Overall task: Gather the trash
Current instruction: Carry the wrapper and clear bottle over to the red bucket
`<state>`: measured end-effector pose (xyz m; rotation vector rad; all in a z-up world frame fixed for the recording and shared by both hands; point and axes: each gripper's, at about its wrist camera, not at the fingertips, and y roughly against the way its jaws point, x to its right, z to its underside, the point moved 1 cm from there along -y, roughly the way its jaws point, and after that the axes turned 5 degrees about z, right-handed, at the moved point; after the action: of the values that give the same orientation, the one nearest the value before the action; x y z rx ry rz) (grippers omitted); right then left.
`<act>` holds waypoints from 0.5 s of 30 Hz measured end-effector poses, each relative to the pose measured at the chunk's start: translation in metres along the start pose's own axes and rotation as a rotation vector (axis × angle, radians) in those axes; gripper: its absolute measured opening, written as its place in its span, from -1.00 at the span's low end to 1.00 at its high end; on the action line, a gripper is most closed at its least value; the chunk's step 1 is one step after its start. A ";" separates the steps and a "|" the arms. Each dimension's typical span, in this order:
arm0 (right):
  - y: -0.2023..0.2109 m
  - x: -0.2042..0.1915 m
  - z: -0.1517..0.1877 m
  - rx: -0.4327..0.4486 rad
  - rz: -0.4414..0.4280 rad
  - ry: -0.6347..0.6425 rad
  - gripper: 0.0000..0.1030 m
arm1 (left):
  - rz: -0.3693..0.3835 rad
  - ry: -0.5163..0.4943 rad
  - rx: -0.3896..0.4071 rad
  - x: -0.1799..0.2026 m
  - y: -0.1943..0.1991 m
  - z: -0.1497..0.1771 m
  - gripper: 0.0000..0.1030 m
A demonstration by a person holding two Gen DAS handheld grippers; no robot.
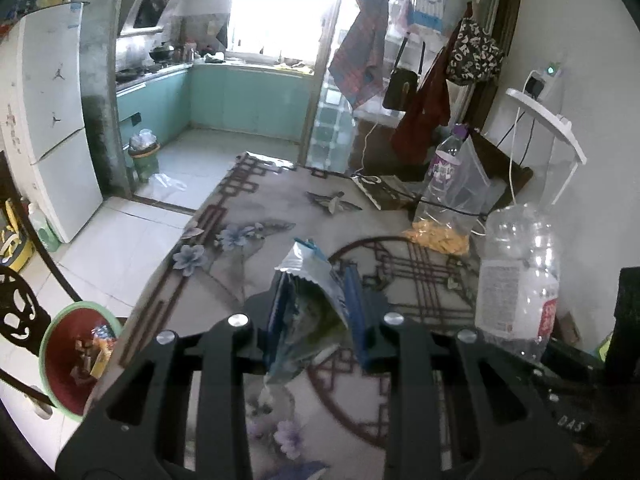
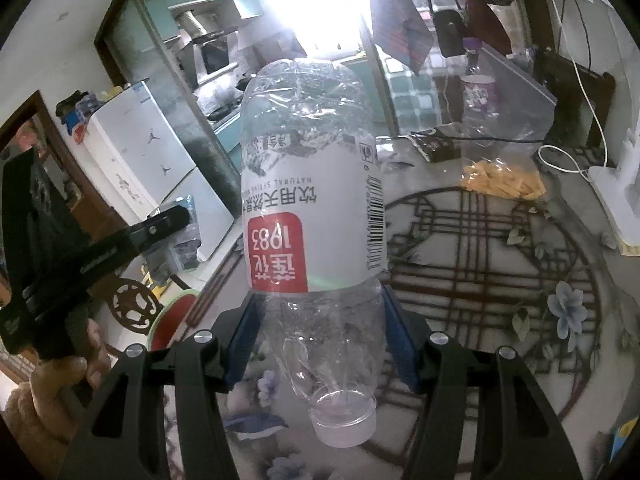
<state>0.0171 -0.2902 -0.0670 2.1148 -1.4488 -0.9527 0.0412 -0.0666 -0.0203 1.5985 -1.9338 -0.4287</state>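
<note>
Both hands loaded above floral tabletop [image 1: 224, 216]; left gripper [image 1: 316, 312] fingers clamped on crumpled snack wrapper [image 1: 308, 280]; right gripper [image 2: 318, 332] fingers clamped on empty bottle [image 2: 312, 200], cap toward camera; green-rimmed bin [image 1: 60, 320] low left off tabletop edge, nearer left hand.

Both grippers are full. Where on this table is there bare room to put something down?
Bare patches: the round lattice medallion in front of the yellow snack pile, and the flowered cloth along the table's left edge, above the red bin. Crowded: the far right corner, with the clear plastic bag, purple-capped bottle, cables and white lamp base.
</note>
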 end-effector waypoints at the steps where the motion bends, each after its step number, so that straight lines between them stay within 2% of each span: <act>1: 0.002 -0.004 0.000 0.004 -0.004 0.005 0.09 | -0.005 0.000 0.006 -0.001 0.006 0.001 -0.47; 7: 0.008 -0.024 -0.001 0.020 -0.032 0.043 0.09 | -0.028 0.007 0.030 -0.010 0.030 0.004 -0.47; 15: 0.009 -0.040 0.002 0.016 -0.054 0.073 0.09 | -0.055 0.010 0.035 -0.017 0.041 0.007 -0.47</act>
<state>0.0009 -0.2562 -0.0499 2.1867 -1.3747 -0.8771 0.0063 -0.0421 -0.0056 1.6762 -1.9036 -0.4104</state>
